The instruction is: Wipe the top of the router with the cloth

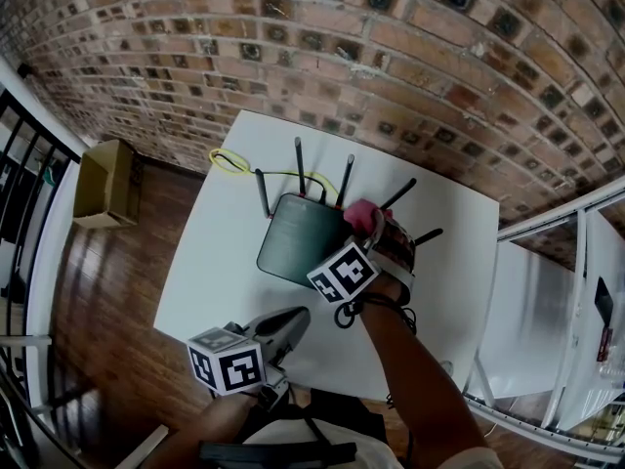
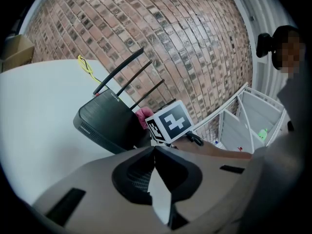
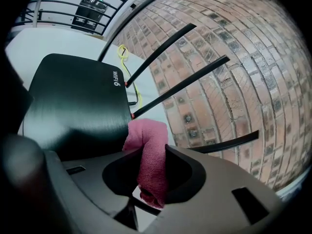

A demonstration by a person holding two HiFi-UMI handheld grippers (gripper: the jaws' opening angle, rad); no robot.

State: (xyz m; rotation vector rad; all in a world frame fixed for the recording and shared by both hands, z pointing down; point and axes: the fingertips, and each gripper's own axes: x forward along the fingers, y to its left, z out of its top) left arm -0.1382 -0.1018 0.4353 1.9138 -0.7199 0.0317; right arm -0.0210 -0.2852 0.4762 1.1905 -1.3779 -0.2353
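the right tongs (image 3: 150, 177) are clamped on a pink cloth (image 3: 146, 140). its bunched end sits at the right edge of the router (image 3: 73, 96), beside the antennas (image 3: 180, 86). the left tongs (image 2: 155, 152) are pressed together, empty, over the near edge of the counter (image 1: 215, 262), apart from the router. a yellow cable (image 1: 229, 161) lies behind the router, by a brick wall (image 1: 391, 47).

Fuzzy pink cloth (image 3: 146, 155), brushed dark plastic router (image 3: 78, 106), smooth white table (image 1: 225, 252)
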